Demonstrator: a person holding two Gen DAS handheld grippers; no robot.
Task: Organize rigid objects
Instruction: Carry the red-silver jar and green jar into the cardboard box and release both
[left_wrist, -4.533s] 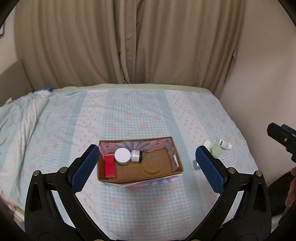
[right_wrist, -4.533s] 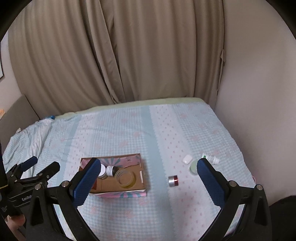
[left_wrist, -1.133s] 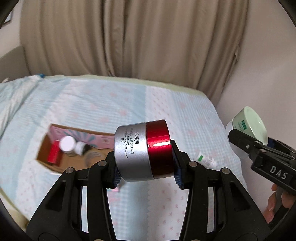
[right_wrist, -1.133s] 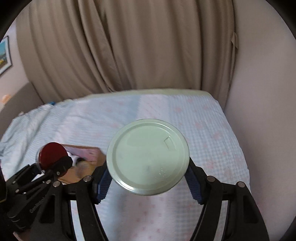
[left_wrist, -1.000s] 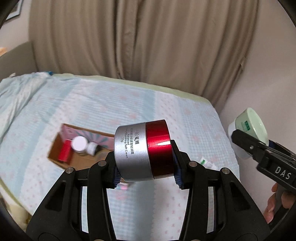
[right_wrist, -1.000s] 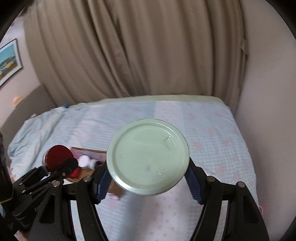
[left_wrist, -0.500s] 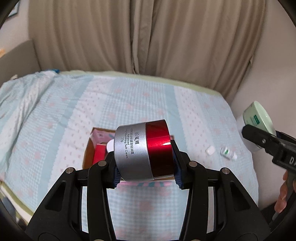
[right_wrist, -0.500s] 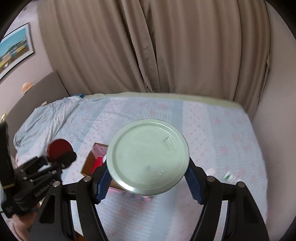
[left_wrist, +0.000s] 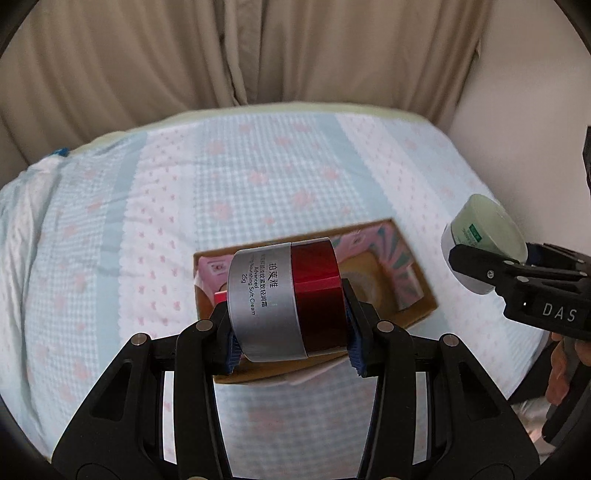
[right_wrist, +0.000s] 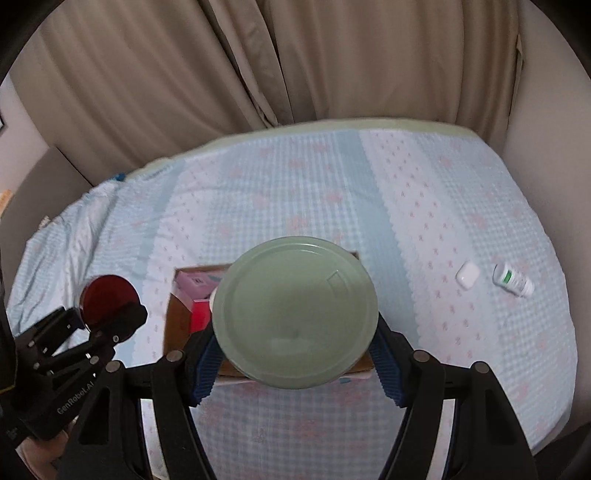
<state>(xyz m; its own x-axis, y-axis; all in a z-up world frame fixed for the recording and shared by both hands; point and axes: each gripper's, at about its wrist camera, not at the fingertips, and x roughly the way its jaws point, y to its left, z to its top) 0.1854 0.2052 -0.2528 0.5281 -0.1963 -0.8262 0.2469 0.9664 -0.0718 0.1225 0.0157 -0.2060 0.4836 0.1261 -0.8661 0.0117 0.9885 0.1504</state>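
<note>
My left gripper (left_wrist: 291, 332) is shut on a silver cream jar with a red lid (left_wrist: 284, 299), held on its side above the cardboard box (left_wrist: 421, 306) on the bed. My right gripper (right_wrist: 295, 362) is shut on a pale green-lidded jar (right_wrist: 295, 314), its lid facing the camera and hiding most of the box (right_wrist: 177, 321). In the left wrist view the green jar (left_wrist: 480, 236) hangs at the right, above the bed beside the box. The red lid (right_wrist: 109, 295) shows at the left of the right wrist view. A red item (right_wrist: 201, 314) lies in the box.
A small white case (right_wrist: 467, 275) and a white bottle with a green label (right_wrist: 513, 278) lie on the checked bedspread (right_wrist: 461, 350) at the right. Beige curtains (right_wrist: 295, 62) hang behind the bed. A wall runs along the bed's right side. A person's hand (left_wrist: 561, 365) grips the right tool.
Both grippers have moved left and down toward the box, each with its jar still held. The box now sits right under the jars and looks larger.
</note>
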